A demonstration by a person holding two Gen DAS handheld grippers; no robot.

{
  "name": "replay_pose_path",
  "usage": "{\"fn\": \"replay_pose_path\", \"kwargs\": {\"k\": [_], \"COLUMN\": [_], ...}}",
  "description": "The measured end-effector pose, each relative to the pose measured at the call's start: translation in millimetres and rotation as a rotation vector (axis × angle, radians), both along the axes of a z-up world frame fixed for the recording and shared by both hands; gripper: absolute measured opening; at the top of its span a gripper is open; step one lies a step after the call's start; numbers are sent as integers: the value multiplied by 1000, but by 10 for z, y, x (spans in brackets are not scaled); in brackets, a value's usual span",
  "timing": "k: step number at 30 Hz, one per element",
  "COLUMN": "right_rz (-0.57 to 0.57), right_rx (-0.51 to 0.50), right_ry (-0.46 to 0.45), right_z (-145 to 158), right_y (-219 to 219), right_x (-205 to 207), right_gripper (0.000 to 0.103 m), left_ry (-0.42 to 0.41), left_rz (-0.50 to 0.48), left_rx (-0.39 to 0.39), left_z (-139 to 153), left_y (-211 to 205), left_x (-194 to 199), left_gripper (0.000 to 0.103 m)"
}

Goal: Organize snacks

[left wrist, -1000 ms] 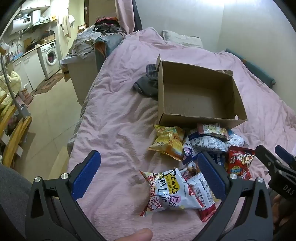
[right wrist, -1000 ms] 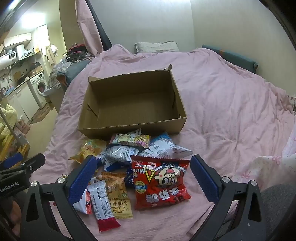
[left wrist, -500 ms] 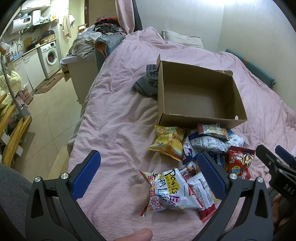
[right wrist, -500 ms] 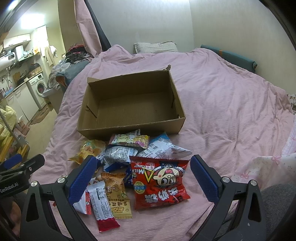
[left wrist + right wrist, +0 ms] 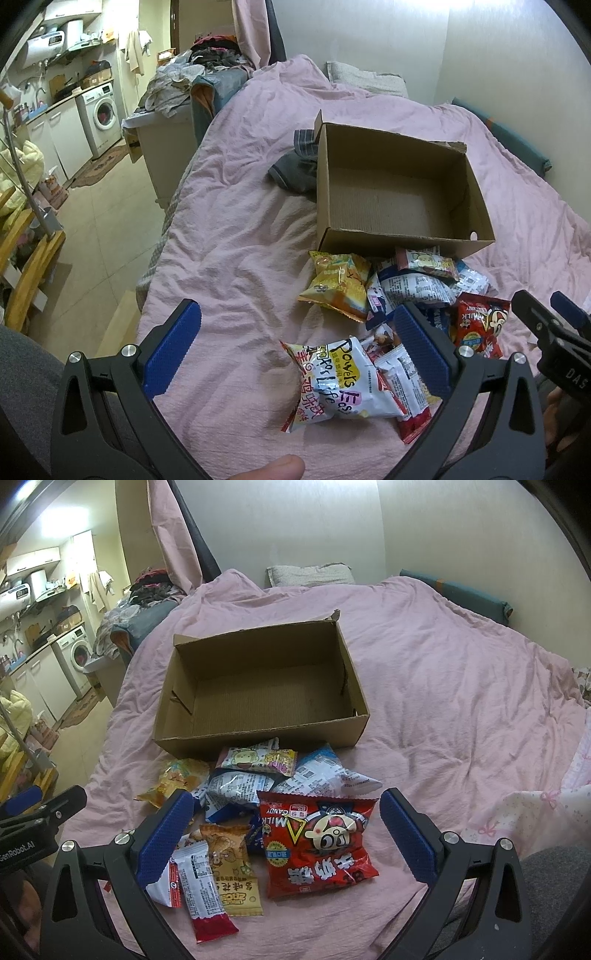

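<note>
I've got both grippers, left (image 5: 295, 345) and right (image 5: 286, 829), spread wide and empty over the snacks (image 5: 258, 805) just near of the box (image 5: 258, 686).

Pink duvet (image 5: 443, 672) all rumpled, pillow (image 5: 310, 574) up by the wall. Washing machine (image 5: 103, 110) sits off left, clothes pile (image 5: 207, 70) nearby.

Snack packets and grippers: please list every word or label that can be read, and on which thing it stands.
"Powers Easy Life": white packet.
"MILK CANDY", seen upside down: red packet.
"GenRobot.AI": body of the left gripper.
"DAS", cut off by the picture's edge: body of the right gripper.
Chinese characters on the white, red and tan packet: not read here.
Fine print on the silver packets: too small.
</note>
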State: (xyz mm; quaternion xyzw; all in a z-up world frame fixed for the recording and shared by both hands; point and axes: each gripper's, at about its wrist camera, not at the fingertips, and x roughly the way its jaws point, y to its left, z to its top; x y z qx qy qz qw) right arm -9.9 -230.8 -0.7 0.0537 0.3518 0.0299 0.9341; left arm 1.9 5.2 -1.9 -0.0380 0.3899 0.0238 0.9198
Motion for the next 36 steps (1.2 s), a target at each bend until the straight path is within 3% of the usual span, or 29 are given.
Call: {"fn": "replay_pose_path", "kwargs": {"k": [36], "right_rz": [-3], "right_rx": [-6], "right_ry": [-8], "right_z": [16], "right_y": [-11], "right_x": [-10], "right_gripper": [103], "left_ry": [6], "left_rz": [2], "left_rx": [-2], "left_z": [14], "left_y": [5], "left_x": [-5], "left_gripper": [103]}}
